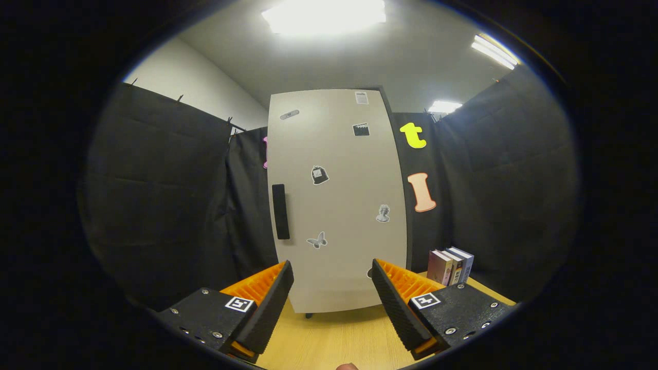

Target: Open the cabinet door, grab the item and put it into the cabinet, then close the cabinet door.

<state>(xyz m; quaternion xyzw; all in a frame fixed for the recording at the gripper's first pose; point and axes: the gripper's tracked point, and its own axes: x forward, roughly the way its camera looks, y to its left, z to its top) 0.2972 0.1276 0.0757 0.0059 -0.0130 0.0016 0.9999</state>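
Observation:
A tall white cabinet [336, 200] stands on the wooden table [334, 339] straight ahead of my fingers, its door shut. A black vertical handle [280, 211] sits on the door's left edge, and several small stickers dot the door. My gripper [331, 275] is open, its orange-and-black fingers [272, 295] spread wide with nothing between them, a short way in front of the cabinet's lower part. Several books [450, 266] stand upright on the table to the right of the cabinet, beyond my right finger.
Black cloth walls close in the booth on the left, behind and on the right. The cabinet stands on small feet near the table's back. Bare tabletop lies between my fingers and the cabinet. A fingertip shows at the very bottom, below the fingers.

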